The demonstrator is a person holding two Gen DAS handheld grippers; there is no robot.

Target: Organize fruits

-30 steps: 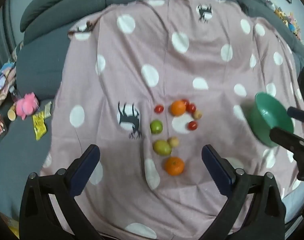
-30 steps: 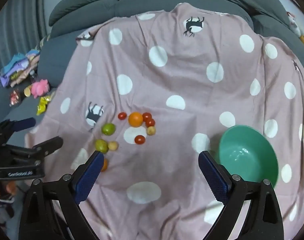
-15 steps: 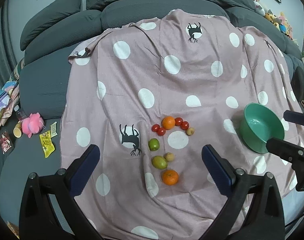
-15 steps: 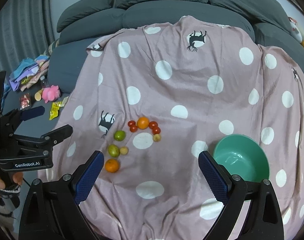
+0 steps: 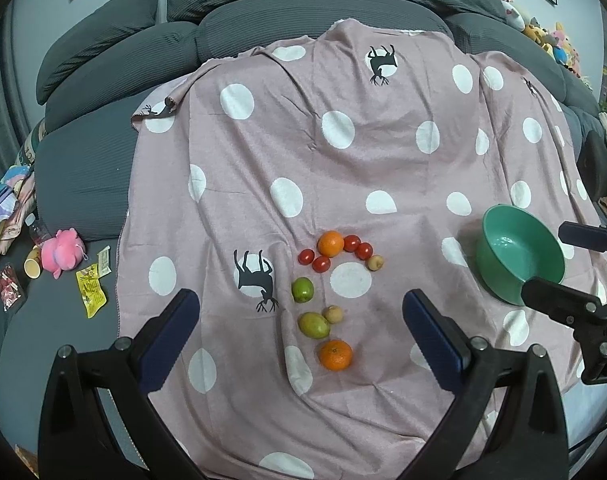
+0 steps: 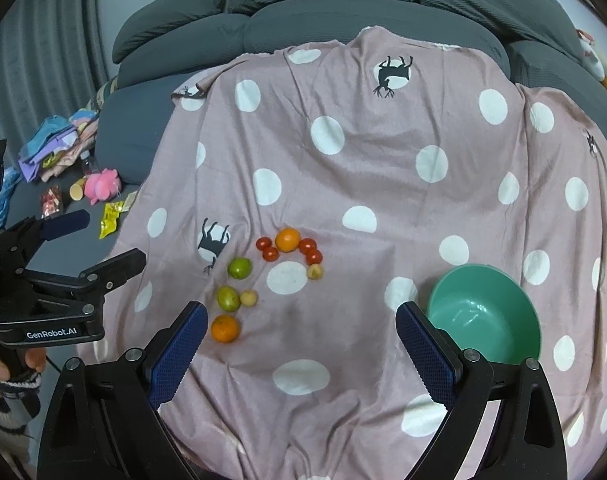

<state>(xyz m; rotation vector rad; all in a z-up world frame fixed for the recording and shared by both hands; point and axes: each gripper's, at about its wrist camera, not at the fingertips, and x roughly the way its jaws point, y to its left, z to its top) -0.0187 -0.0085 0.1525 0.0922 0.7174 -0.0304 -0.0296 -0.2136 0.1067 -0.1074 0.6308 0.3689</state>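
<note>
Several fruits lie in a loose arc on a pink polka-dot blanket [image 5: 383, 176]: a far orange [image 5: 330, 243] with small red tomatoes [image 5: 321, 264] on both sides, a green lime [image 5: 302, 289], a yellow-green fruit [image 5: 313, 325], two small tan fruits [image 5: 333, 314] and a near orange [image 5: 335, 355]. An empty green bowl [image 5: 519, 256] sits to their right. My left gripper [image 5: 301, 334] hangs open above the near fruits. My right gripper [image 6: 301, 350] is open too, between the near orange [image 6: 225, 328] and the bowl [image 6: 483, 312]. Nothing is held.
The blanket covers a grey sofa [image 5: 263, 4]. Left of the blanket lie a pink plush toy [image 5: 61, 252], a yellow packet [image 5: 90, 294], a paper cup [image 5: 33, 268] and folded clothes [image 6: 55, 144]. A hand [image 6: 7, 368] holds the left gripper's handle.
Both cameras have drawn back and tilted up, so more of the sofa shows and the fruits look farther off. One tomato now sits closer to the far orange. Both grippers stay open.
</note>
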